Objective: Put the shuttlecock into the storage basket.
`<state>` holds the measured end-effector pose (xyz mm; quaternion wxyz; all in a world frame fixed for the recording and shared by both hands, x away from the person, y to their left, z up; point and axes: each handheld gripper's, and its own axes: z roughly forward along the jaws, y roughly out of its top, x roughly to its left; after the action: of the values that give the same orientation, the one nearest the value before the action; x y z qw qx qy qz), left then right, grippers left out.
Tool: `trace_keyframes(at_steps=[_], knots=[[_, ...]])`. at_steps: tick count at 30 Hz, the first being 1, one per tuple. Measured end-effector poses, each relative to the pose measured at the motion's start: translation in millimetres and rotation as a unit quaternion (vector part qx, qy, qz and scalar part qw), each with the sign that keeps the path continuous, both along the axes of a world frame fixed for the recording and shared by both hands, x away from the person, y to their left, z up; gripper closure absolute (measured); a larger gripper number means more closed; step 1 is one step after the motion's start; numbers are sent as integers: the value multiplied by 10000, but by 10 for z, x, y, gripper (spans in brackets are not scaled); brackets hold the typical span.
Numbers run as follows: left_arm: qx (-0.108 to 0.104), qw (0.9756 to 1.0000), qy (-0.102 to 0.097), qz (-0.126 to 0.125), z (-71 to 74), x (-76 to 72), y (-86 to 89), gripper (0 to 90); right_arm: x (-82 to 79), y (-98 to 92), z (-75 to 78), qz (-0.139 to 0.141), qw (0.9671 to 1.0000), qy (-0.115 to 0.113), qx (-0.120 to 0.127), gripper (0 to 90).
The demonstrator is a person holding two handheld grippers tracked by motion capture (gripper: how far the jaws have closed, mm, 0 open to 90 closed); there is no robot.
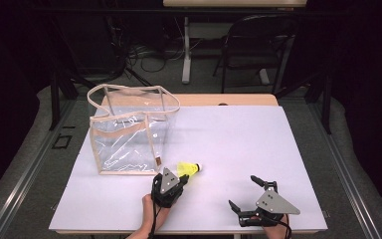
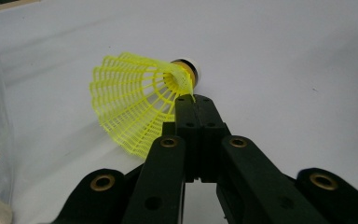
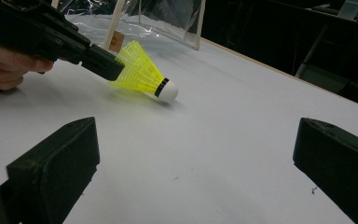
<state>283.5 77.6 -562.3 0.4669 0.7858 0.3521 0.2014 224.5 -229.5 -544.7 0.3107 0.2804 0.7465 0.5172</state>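
Right now your left gripper has its jaws pressed together on the skirt of the yellow shuttlecock. From the left gripper view the two black jaws meet with no gap, and the mesh of the shuttlecock is pinched at their tip, close to where the skirt narrows toward the cork. Its white cork points away from you and to the right, and it lies low on the white table, cork end touching or almost touching the surface; you cannot tell which from these views.

From the right gripper view your left gripper comes in from the upper left, with your fingers wrapped round its body, and the shuttlecock sticks out past its tip with the cork aimed down at the table.

Your right gripper sits well apart from the shuttlecock, near the table's front edge on your right, jaws spread wide with nothing between them.

Just beside your left gripper, on its far left side, stands the clear bag with beige trim, upright, mouth open upward.
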Motion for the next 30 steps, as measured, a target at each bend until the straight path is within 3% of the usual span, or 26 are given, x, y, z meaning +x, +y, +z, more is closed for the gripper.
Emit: trace_keyframes(at_steps=[9,30], knots=[[-130,9999,45,38,5,7,29,900,-1,-1,0,-2,10000,-3,3,0],[-223,9995,-207,-109,183,-6,105,900,-5,0,4,-19,10000,-13,-1,0]])
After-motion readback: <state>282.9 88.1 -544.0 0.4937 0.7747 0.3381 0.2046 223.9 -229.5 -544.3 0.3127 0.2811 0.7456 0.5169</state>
